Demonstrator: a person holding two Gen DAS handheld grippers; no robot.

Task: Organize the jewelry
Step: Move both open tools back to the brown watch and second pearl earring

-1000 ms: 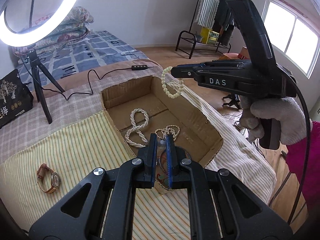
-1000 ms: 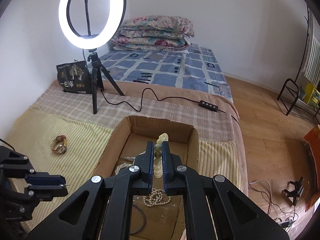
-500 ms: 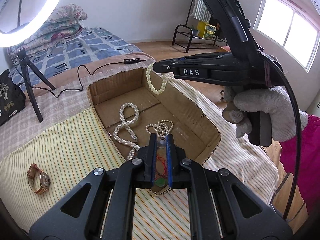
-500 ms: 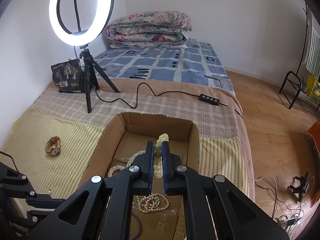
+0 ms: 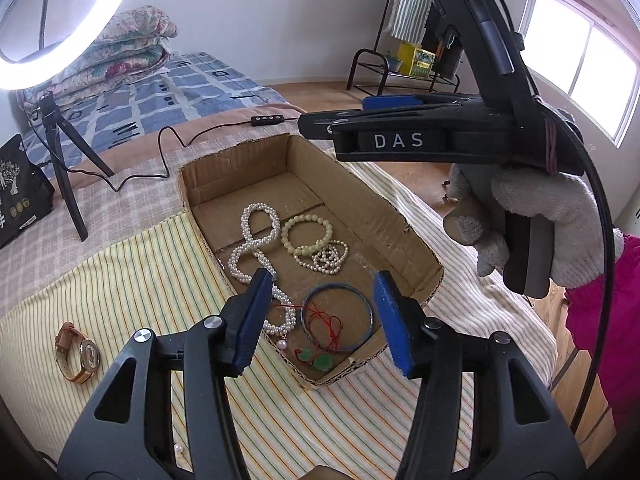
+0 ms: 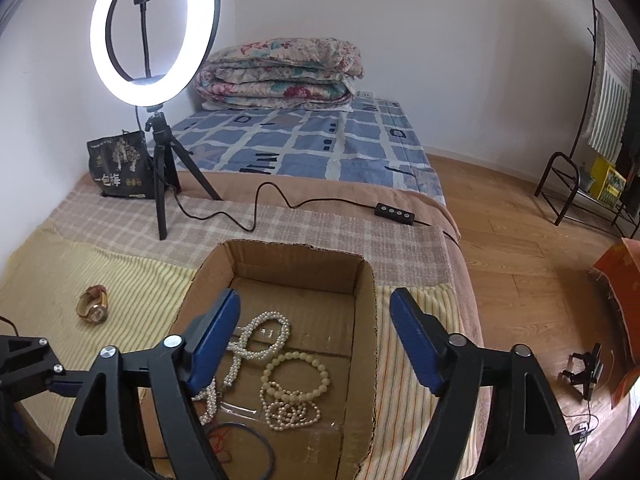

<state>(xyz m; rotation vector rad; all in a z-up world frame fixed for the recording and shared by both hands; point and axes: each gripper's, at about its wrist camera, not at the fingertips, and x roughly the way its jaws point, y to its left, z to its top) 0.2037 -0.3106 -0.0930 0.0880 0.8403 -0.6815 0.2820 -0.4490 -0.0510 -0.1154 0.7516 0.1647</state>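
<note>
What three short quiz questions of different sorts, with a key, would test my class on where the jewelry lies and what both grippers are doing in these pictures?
1. True or false: the brown leather-strap wristwatch lies inside the shallow brown cardboard box.
2. Multiple choice: the pale cream chunky-bead bracelet is (A) clamped in the right gripper, (B) lying in the box beside the long white pearl necklace, (C) on the striped cloth.
3. Fill in: the jaws of the left gripper stand ____ above the thin blue bangle.

Key: 1 false, it lies on the yellow striped cloth outside the box. 2 B. 3 open.
</note>
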